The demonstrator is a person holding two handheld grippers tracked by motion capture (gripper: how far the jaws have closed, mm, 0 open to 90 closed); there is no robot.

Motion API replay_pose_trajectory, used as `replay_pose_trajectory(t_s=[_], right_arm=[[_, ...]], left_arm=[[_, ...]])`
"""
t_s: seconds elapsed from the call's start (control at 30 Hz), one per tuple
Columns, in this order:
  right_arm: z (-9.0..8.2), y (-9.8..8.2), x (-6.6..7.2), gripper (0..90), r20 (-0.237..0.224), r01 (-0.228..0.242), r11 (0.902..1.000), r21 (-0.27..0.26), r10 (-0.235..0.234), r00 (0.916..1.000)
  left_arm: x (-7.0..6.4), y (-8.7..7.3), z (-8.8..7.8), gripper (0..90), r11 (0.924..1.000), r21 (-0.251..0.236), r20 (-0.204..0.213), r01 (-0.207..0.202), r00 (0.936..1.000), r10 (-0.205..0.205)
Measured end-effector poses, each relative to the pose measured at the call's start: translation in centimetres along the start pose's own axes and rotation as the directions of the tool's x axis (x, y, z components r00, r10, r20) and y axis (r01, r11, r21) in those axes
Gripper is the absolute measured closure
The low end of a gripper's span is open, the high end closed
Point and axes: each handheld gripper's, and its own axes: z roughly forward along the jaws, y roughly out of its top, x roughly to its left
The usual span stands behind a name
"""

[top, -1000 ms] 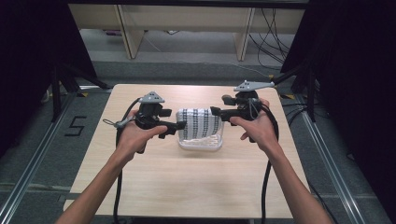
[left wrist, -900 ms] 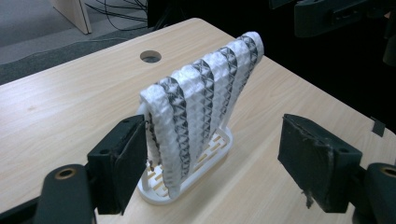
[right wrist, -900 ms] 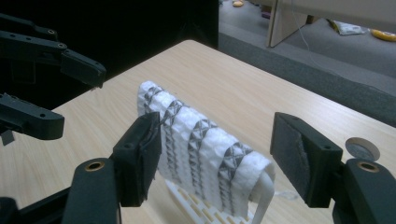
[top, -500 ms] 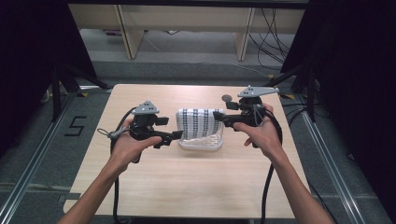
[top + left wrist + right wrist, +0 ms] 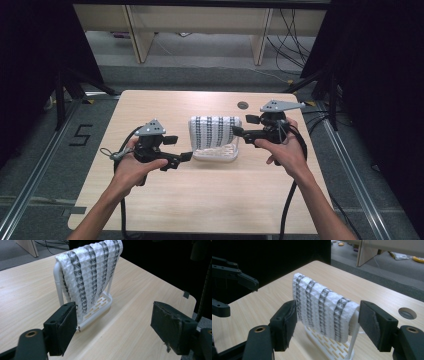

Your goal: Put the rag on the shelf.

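Observation:
A white towel with dark stripes (image 5: 215,131) hangs over a small white rack (image 5: 216,155) at the middle of the table. In the left gripper view the towel (image 5: 87,272) drapes the rack's frame above its slotted base (image 5: 100,305). My left gripper (image 5: 184,157) is open just left of the rack's front corner, its jaws (image 5: 117,326) wide apart and holding nothing. My right gripper (image 5: 236,131) is open at the towel's right edge. In the right gripper view the towel (image 5: 322,307) sits beyond its spread jaws (image 5: 331,325), untouched.
The wooden table (image 5: 210,200) has a round cable hole (image 5: 243,105) behind the rack, also seen as the hole (image 5: 407,313) in the right gripper view. Black curtains flank both sides. Cables trail off the table's near edge. The left gripper's jaws (image 5: 237,275) show beyond the towel.
Both grippers have drawn back toward the person. The left one has moved away from the towel to the rack's front left corner. The towel stays hanging on the rack.

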Motion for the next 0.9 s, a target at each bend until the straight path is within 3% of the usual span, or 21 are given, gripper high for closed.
replay_pose_trajectory(t_s=[0.23,0.5,0.53,0.6,0.77,0.8,0.9], right_arm=[[-0.5,-0.6,0.5,32.5,-0.010,0.014,0.9996,-0.025,-0.015,0.9998],[-0.9,-1.8,0.6,32.5,-0.022,0.014,0.9998,-0.013,-0.014,0.9996],[-0.8,-1.9,0.4,32.5,-0.032,0.033,0.9990,-0.029,-0.034,0.9989],[-1.2,-2.3,0.6,32.4,-0.029,0.005,0.9999,-0.014,-0.005,0.9996],[-1.4,-2.8,0.8,32.2,-0.032,-0.011,0.9999,-0.013,0.010,0.9994],[-1.3,-2.9,0.8,32.0,-0.034,0.012,0.9996,-0.027,-0.013,0.9993],[-1.2,-3.4,1.2,31.7,-0.048,-0.013,0.9997,-0.023,0.012,0.9988]], left_arm=[[-0.1,-1.1,-0.5,20.4,1.0000,0.001,0.003,0.001,1.0000,-0.001],[-0.3,-2.1,-1.2,20.2,0.9999,-0.015,0.009,0.005,0.9999,-0.005],[-0.4,-2.3,-1.3,20.2,0.9998,-0.021,0.003,0.002,1.0000,-0.002],[-0.5,-2.6,-1.4,19.8,0.9999,-0.008,0.003,-0.006,1.0000,0.006],[-0.8,-3.4,-1.6,19.0,1.0000,-0.003,0.008,-0.008,0.9999,0.008],[-0.9,-3.6,-1.6,18.5,1.0000,0.000,0.008,-0.008,0.9999,0.008],[-1.1,-4.1,-1.6,17.7,0.9998,0.003,0.022,-0.020,0.9995,0.020]])
